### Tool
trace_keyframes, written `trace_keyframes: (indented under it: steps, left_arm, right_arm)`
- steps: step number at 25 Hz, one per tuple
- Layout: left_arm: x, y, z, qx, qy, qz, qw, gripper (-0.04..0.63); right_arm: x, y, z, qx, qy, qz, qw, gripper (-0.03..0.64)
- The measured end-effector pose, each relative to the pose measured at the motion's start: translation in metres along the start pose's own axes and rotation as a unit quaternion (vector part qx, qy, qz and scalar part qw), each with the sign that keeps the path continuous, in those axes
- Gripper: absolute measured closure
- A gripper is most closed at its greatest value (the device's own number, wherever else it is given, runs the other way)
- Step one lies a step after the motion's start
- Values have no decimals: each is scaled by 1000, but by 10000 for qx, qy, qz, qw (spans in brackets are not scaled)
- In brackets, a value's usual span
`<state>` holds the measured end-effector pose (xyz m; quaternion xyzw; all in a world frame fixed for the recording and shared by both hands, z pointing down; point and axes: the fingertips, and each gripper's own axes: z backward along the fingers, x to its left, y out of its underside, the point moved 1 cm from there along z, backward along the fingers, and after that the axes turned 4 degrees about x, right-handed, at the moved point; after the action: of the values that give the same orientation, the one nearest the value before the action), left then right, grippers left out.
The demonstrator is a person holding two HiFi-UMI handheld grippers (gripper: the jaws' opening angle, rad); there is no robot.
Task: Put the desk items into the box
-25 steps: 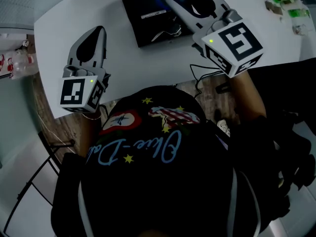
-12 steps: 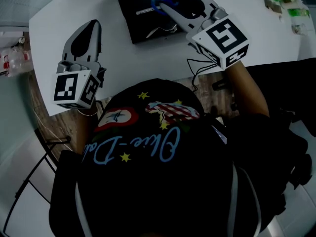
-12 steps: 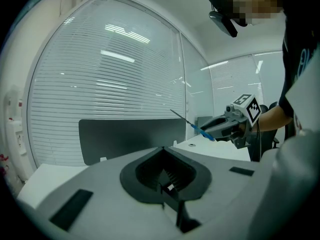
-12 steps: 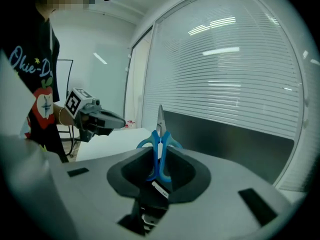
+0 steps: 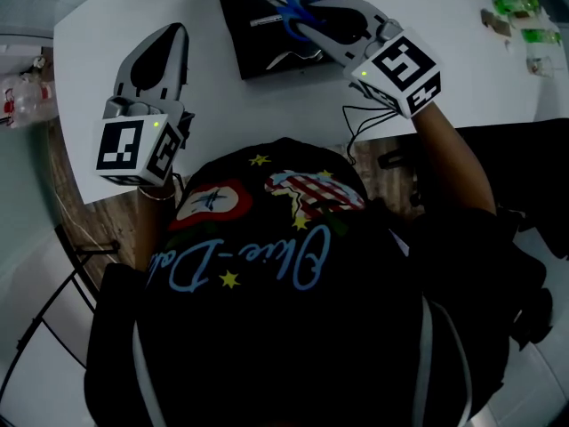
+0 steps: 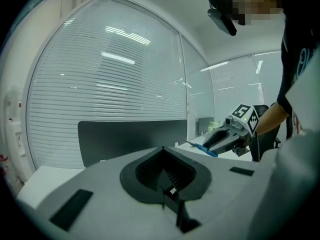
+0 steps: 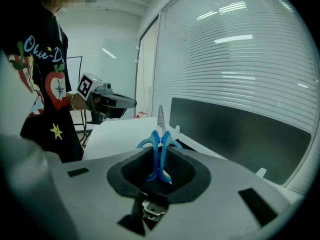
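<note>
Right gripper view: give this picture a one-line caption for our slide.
The right gripper grips blue-handled scissors by the handles, blades pointing away over the white table.

White tabletop, rounded corner at left. Wood-look floor beneath its near edge; paler floor at lower right. Thin black metal frame on floor at left. Wide window with closed horizontal blinds beyond tabletop, strip lights reflected in slats. Dark low panel along tabletop's far side. Glass partition beside window. Pale ceiling; cool, dim light.
</note>
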<state>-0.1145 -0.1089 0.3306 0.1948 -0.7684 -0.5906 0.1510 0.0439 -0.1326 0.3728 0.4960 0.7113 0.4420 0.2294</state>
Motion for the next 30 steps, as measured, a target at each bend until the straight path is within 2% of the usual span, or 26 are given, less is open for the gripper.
trace_keyframes:
  steps: [16, 21, 26, 30]
  left_arm:
    - [23, 9, 7, 69, -394, 196, 9990, 588]
    - [32, 12, 10, 5, -537, 342, 9980, 588]
    - [34, 12, 9, 8, -548, 351, 9979, 588]
    - [33, 13, 9, 18, -557, 343, 9979, 588]
  right_arm:
    - [2, 55, -31, 880, -664, 383, 9932, 525]
    - [14, 78, -40, 1435, -900, 1082, 9796, 525]
    - [10, 98, -45, 1889, -939, 1475, 9663, 525]
    - [8, 110, -48, 2169, -952, 1362, 9619, 523]
